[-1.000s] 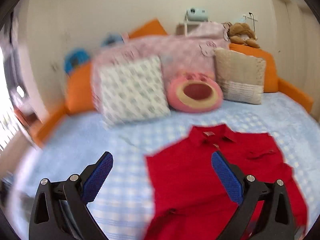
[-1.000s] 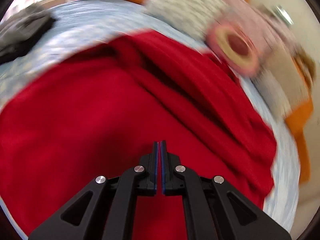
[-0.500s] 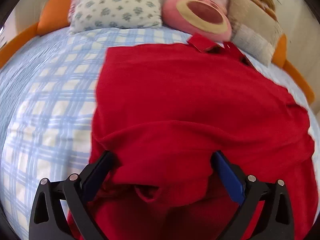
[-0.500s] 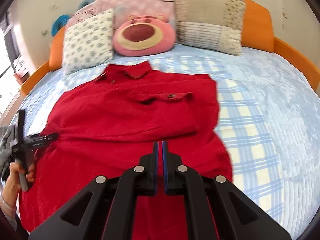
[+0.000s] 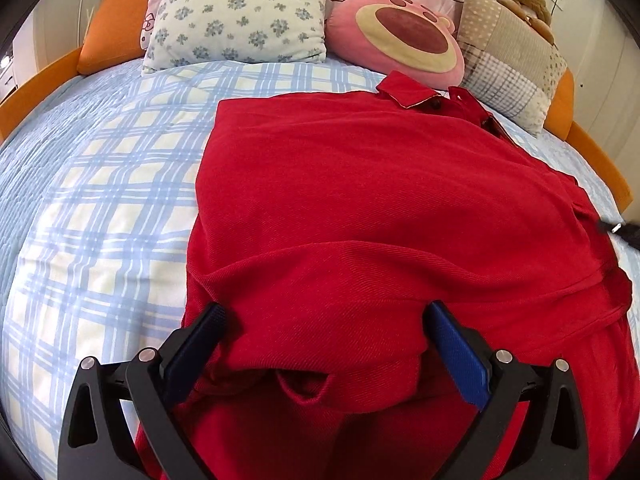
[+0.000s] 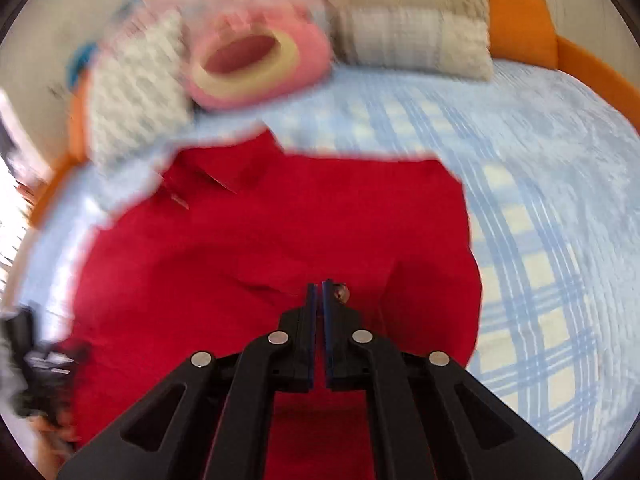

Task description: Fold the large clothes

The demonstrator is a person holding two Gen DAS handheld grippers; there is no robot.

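A large red collared shirt (image 5: 360, 208) lies spread on a blue checked bed (image 5: 100, 200), collar toward the pillows, with a folded layer bunched near its lower end. My left gripper (image 5: 324, 320) is open, its blue-padded fingers standing either side of that bunched fold, low over the cloth. In the blurred right wrist view the shirt (image 6: 260, 260) fills the middle. My right gripper (image 6: 319, 292) is shut with nothing between its fingers, just above the shirt near a small button (image 6: 342, 293).
Pillows line the head of the bed: a floral one (image 5: 240, 12), a pink bear cushion (image 5: 404, 36), a beige patchwork one (image 5: 508, 64). An orange bed frame (image 5: 592, 160) rims the mattress. The left gripper shows at the left edge of the right wrist view (image 6: 36, 356).
My left gripper dropped from above the bed onto the shirt's lower fold and stays open. My right gripper swung over the shirt, still shut, and its view is moving.
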